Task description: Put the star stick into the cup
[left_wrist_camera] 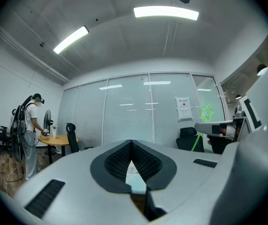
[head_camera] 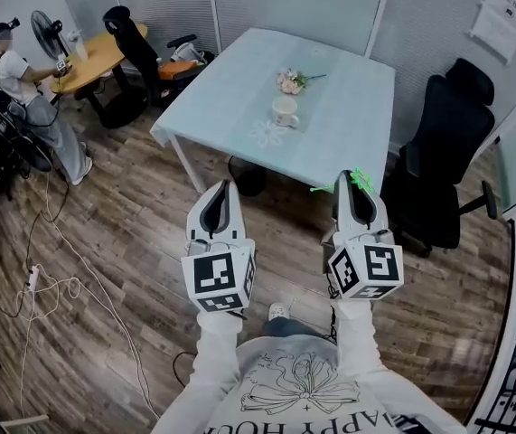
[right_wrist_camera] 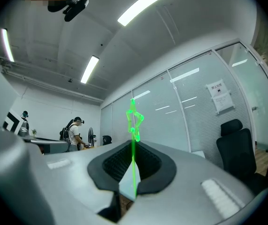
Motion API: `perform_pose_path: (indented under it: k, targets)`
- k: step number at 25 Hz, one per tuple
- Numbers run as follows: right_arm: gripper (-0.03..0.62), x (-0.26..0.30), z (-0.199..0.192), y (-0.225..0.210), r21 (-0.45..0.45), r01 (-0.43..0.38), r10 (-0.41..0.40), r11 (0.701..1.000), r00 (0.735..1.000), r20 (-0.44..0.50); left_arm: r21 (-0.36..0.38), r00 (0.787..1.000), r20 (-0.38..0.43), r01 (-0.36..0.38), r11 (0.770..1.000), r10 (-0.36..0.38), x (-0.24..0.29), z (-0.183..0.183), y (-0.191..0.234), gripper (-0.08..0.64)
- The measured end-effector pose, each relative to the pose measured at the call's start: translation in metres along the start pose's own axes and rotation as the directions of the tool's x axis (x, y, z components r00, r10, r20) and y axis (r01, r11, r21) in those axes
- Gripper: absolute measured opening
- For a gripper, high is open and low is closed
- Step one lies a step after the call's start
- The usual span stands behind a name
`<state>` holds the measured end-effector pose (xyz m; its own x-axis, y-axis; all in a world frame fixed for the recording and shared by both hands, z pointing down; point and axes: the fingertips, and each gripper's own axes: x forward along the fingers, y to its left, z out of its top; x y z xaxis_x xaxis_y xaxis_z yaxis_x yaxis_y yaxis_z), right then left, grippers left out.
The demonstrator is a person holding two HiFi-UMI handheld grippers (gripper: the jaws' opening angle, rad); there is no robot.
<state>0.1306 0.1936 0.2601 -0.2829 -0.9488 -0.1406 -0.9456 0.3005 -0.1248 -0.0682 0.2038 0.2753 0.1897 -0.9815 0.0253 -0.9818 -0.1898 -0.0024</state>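
Observation:
A thin green star stick [head_camera: 359, 180] sticks out of my right gripper [head_camera: 355, 190], whose jaws are shut on its shaft. In the right gripper view the star stick [right_wrist_camera: 134, 122] rises straight up from between the pads of that right gripper [right_wrist_camera: 133, 148]. My left gripper [head_camera: 222, 188] is held beside it at the same height, and in its own view the left gripper [left_wrist_camera: 132, 143] is shut with nothing in it. The white cup [head_camera: 285, 111] stands on the pale blue table [head_camera: 230, 84], well ahead of both grippers. From the left gripper view the star stick [left_wrist_camera: 207, 112] shows at the right.
A small bunch of flowers [head_camera: 290, 81] lies behind the cup. A black office chair [head_camera: 438, 156] stands right of the table, another chair [head_camera: 138, 39] at a round wooden table [head_camera: 95, 57] far left, where a person [head_camera: 18, 75] stands. Cables [head_camera: 50, 283] lie on the wood floor.

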Motion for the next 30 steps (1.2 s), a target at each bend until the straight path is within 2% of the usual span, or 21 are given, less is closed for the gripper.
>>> perform_pose_path:
  k: [5,11,20,30]
  targets:
    - [0.023,0.042,-0.005,-0.022,0.001,-0.012,0.012,1.0,1.0,-0.009,-0.011,0.999,-0.018,-0.031,0.999,0.031,0.045,-0.007,0.007,0.005]
    - [0.023,0.075,-0.015,-0.043,0.018,-0.007,0.007,1.0,1.0,-0.017,-0.006,0.999,-0.035,-0.035,0.999,0.035,0.082,-0.013,0.008,0.004]
    - [0.023,0.119,-0.03,-0.062,0.03,0.017,-0.016,0.999,0.999,-0.028,-0.002,0.999,-0.048,-0.013,1.0,0.013,0.135,-0.019,0.015,0.003]
    - [0.023,0.2,-0.045,-0.089,0.025,0.059,-0.059,0.998,0.998,-0.021,-0.003,0.998,-0.055,0.041,0.999,-0.041,0.23,-0.026,0.027,0.005]
